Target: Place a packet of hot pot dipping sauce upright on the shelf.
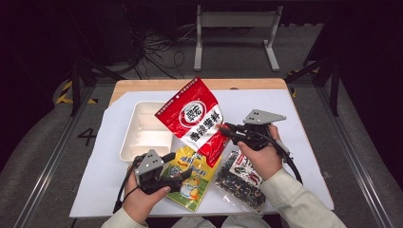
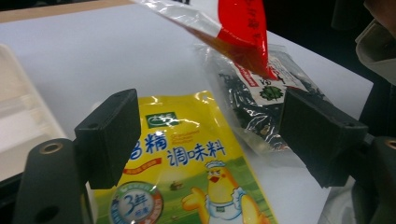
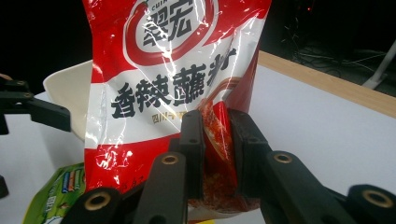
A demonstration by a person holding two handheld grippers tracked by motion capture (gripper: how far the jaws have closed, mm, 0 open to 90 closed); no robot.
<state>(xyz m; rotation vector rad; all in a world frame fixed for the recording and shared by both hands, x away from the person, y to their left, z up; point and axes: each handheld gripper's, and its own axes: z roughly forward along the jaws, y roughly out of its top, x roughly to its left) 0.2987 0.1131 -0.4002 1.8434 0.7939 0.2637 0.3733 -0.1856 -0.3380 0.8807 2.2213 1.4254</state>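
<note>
From the high view the right gripper [image 1: 227, 128] is clamped on the glossy red-and-white plastic seasoning pouch [image 1: 195, 118], lifted beside the white plastic tray [image 1: 138, 137] — soft, slippery, best pinched at its edge — while the left gripper view shows the left gripper [image 2: 210, 135] spread above the yellow foil chicken-powder sachet [image 2: 187, 177], and the right gripper view shows the pads pinching the pouch's lower edge.

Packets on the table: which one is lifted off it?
The red and white packet, pinched by the right gripper; the yellow packet and dark packet lie flat.

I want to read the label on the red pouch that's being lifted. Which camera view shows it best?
The right gripper view: the red pouch hangs close up, its printed front facing the camera, pinched at a lower edge by the right gripper. The high view shows the whole pouch, small, over the white tray. The left gripper view catches a corner.
</note>
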